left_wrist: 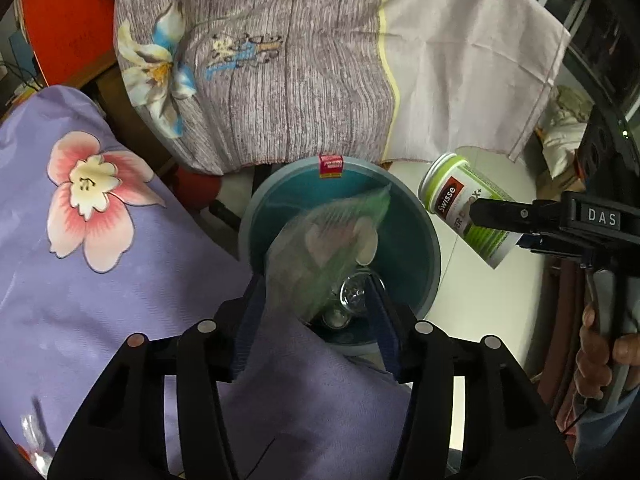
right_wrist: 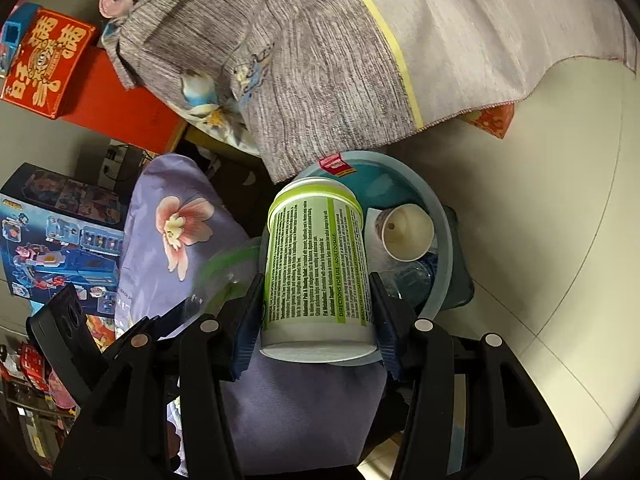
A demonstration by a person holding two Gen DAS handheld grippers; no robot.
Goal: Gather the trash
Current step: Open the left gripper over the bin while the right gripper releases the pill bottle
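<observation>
My left gripper hangs open over the teal bin. A clear, green-tinted plastic wrapper shows as a blur between its fingers, above the bin's inside. My right gripper is shut on a green and white Swisse canister, held tilted just over the bin's rim. In the left wrist view the canister hangs right of the bin in the right gripper. Inside the bin lie a paper cup and clear plastic bottles.
A purple floral cloth lies left of and under the bin's near side. A grey floral cloth hangs behind it. A red sticker sits on the far rim. Red box and toy box stand at left. White floor lies to the right.
</observation>
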